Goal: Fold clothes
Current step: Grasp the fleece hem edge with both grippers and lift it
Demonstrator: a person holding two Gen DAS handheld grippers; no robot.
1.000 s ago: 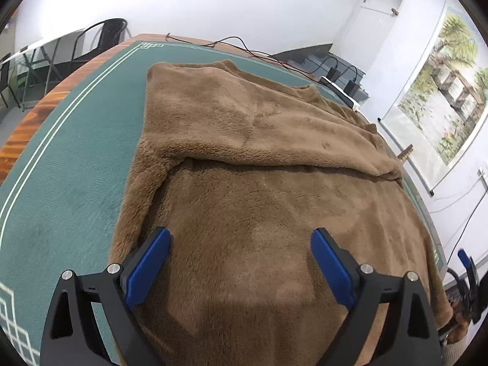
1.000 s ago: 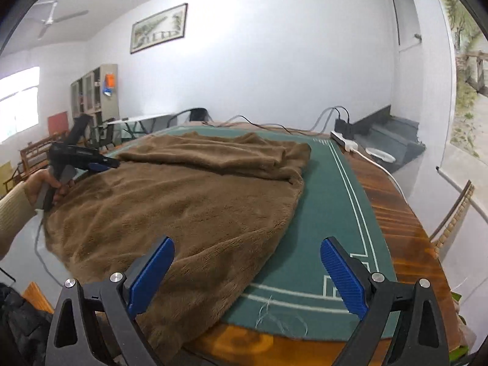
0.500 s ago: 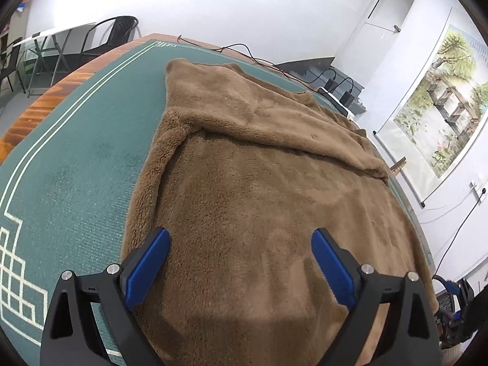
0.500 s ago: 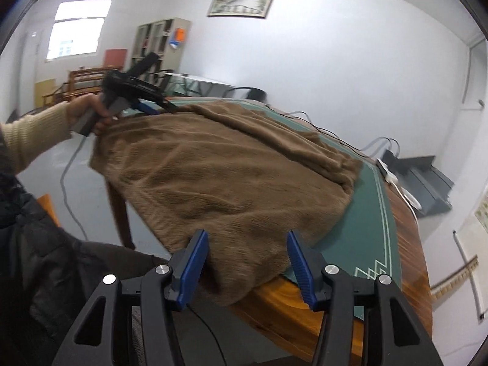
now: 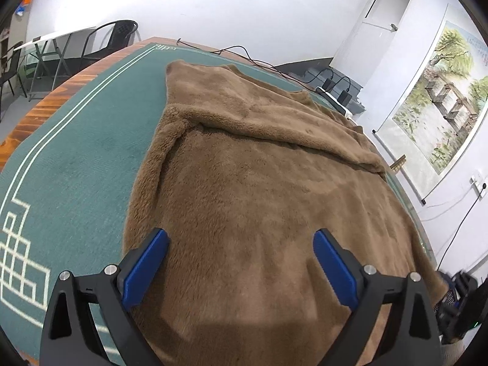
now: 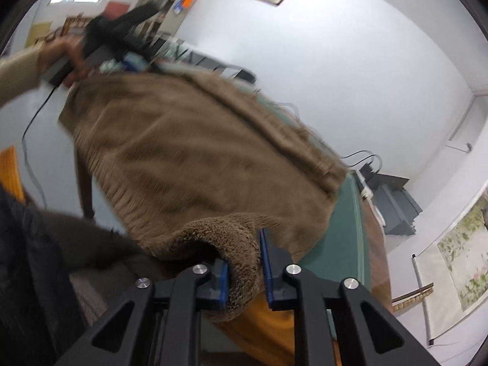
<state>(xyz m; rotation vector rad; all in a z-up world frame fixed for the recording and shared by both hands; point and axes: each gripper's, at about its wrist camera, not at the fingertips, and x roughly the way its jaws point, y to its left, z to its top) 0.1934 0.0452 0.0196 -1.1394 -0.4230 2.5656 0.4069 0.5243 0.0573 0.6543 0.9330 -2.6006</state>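
A brown fleece garment [image 5: 259, 183] lies spread on the green table cloth [image 5: 76, 158], its far part folded over. My left gripper [image 5: 241, 238] hovers open over the garment's near part, with nothing between its blue pads. In the right wrist view a thick roll of the garment's hem [image 6: 241, 244] sits between the blue pads of my right gripper [image 6: 244, 262]. Its jaws are closing and press on the fleece. The garment's hem [image 6: 128, 189] hangs over the table edge. The left gripper [image 6: 134, 61] shows blurred at the far corner, held by a hand [image 6: 67, 58].
The table has a wooden rim [image 5: 45, 106]. A power strip with cables [image 5: 332, 97] lies at its far right end. Black chairs [image 5: 116, 39] stand beyond the left side. A scroll painting [image 5: 442, 91] hangs on the right wall. The person's dark clothing [image 6: 30, 259] fills the lower left.
My right gripper has rolled, moved onto the garment's near corner and gone from wide open to closed on the hem. The left gripper slid a little along the garment and stays open.
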